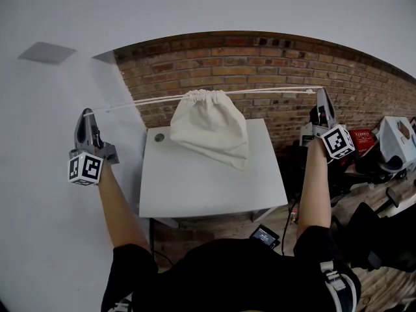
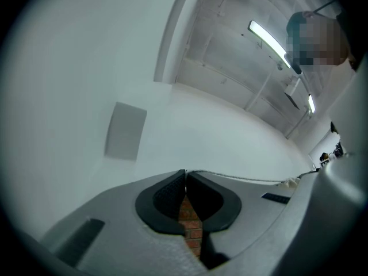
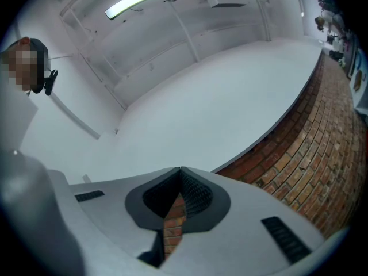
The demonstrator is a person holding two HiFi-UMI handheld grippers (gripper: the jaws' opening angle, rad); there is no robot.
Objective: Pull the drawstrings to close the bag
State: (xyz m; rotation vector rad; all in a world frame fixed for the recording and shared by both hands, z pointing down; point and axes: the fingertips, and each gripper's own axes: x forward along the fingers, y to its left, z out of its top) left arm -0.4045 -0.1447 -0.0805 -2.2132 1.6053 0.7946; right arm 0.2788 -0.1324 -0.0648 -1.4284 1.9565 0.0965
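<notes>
Hanging from taut drawstrings [image 1: 260, 91]: white bag [image 1: 209, 132], mouth gathered shut.

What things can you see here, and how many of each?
bag: one, cream, hanging from the strings over the table, mouth gathered
strings: count unclear, white, stretched tight from the bag to both grippers
table: one, white, under the bag
brick wall: one, red-brown, behind the table
red box: one, red, far right
left gripper: one, grey, at left, jaws shut on the strings
right gripper: one, grey, at right, jaws shut on the strings
arms: two, bare below black sleeves, each raising a gripper
</notes>
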